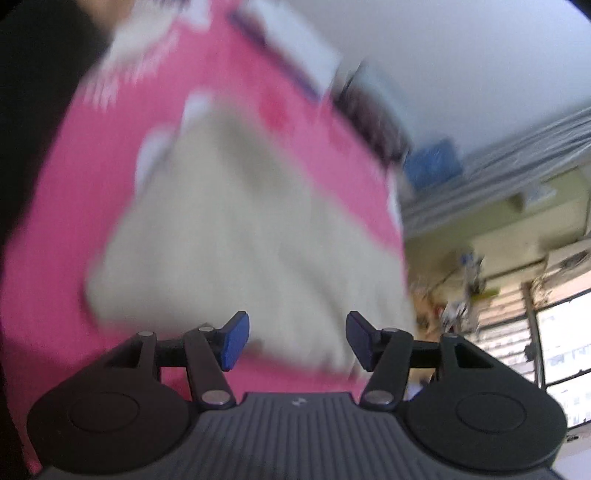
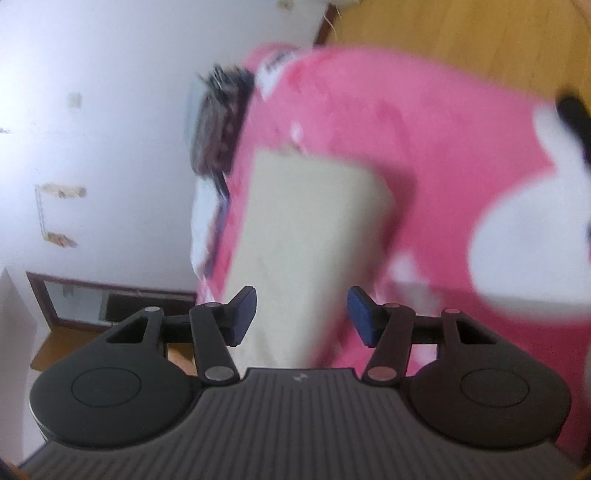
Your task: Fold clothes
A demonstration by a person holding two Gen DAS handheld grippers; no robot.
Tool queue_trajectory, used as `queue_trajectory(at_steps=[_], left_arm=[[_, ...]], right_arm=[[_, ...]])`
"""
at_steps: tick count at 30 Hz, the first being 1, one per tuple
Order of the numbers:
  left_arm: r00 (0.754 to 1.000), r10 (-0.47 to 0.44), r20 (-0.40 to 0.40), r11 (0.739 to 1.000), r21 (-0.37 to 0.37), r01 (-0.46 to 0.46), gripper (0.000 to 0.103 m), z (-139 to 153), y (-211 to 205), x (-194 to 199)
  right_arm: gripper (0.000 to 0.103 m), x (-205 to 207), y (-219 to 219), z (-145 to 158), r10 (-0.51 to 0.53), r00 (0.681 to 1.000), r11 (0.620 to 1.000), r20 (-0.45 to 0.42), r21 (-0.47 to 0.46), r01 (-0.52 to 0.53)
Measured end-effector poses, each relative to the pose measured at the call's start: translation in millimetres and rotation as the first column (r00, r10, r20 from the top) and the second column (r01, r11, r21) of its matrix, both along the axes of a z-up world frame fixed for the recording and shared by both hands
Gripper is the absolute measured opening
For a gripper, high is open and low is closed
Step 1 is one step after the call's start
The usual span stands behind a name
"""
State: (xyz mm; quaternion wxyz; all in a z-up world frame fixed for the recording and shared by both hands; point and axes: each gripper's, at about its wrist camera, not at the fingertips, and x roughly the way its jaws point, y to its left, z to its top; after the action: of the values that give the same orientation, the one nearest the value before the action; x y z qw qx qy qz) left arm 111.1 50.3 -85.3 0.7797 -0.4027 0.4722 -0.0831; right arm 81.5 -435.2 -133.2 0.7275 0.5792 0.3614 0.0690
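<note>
The cloth (image 1: 251,236) — cream, already folded into a long slab — is laid flat on the pink bed (image 1: 55,258), and it is seen from both ends at once. A flat surface is wanted for folding, which is presumably why the piece has been spread there, clear of the white patches on the cover.

In the left wrist view the left tool (image 1: 297,341) is held just over the near edge of the cloth, tilted downward, blue pads (image 1: 232,341) standing apart with nothing pinched between them. No fabric is gripped — the cream edge is merely seen through the gap.

In the right wrist view the right tool (image 2: 301,319) is aimed along the length of the cloth (image 2: 314,229), rolled so that the wall falls on the left and the wooden floor (image 2: 461,33) at the far top. Its jaws are likewise parted, half wide, and empty; the near end of the cloth is seen in the gap between them, though contact cannot be told through the blur.

Both views are smeared, so fast hand motion is to be inferred. A dark patterned bundle (image 2: 218,125) is left at the far left edge of the bed, untouched.

The fold looks largely done; a further fold or a put-aside may be called for next.
</note>
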Motion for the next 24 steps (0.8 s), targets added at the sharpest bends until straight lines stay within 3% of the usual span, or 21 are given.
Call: queue_trajectory(at_steps=[1,3,5,8,12,16,18,20,21,24], left_arm=[[0.999,0.003,-0.037,1.0,-0.002,-0.003,0.059,-11.3,-9.1,-7.8],[0.991,0.102,-0.09,0.994,-0.037,-0.105,0.059,-34.6,-11.7,-17.9],[0.969,0.226,-0.097,0.973,-0.034,-0.23,0.06,-49.6,-7.3,-26.6],[0.943,0.325,-0.064,0.945,-0.01,-0.326,0.065,-60.5,2.5,-32.3],[0.932,0.358,-0.055,0.931,-0.054,-0.361,0.066,-73.3,17.9,-27.3],[0.914,0.405,-0.011,0.914,-0.02,-0.405,0.065,-68.0,22.8,-20.9],[0.913,0.409,0.005,0.912,0.021,-0.409,0.056,-64.4,22.2,-16.9],[0.912,0.409,0.015,0.91,0.065,-0.409,0.043,-58.0,21.3,-15.0],[0.913,0.408,0.019,0.909,0.083,-0.408,0.035,-53.7,20.3,-15.4],[0.919,0.392,0.036,0.913,0.105,-0.394,0.029,-34.0,20.8,-18.7]], right_arm=[[0.055,0.0,6.5,-5.7,0.01,1.0,1.0,-0.022,-0.001,-0.01],[0.055,3.8,15.9,-15.0,0.014,0.998,1.0,-0.058,-0.012,-0.015],[0.055,9.1,21.7,-21.9,0.003,0.997,1.0,-0.079,-0.023,-0.005],[0.055,18.3,22.0,-29.0,-0.036,0.997,0.999,-0.07,-0.011,0.036],[0.054,28.9,15.0,-36.9,-0.106,0.993,0.994,-0.052,0.025,0.107],[0.052,45.2,11.2,-45.1,-0.186,0.982,0.98,-0.034,0.07,0.188],[0.046,52.0,10.1,-44.7,-0.197,0.98,0.979,-0.026,0.052,0.198],[0.026,58.0,10.8,-44.2,-0.204,0.979,0.979,-0.029,0.013,0.204],[0.024,59.8,11.4,-44.2,-0.207,0.978,0.978,-0.031,-0.001,0.207],[0.017,57.6,11.6,-33.2,-0.197,0.98,0.98,-0.007,-0.042,0.197]])
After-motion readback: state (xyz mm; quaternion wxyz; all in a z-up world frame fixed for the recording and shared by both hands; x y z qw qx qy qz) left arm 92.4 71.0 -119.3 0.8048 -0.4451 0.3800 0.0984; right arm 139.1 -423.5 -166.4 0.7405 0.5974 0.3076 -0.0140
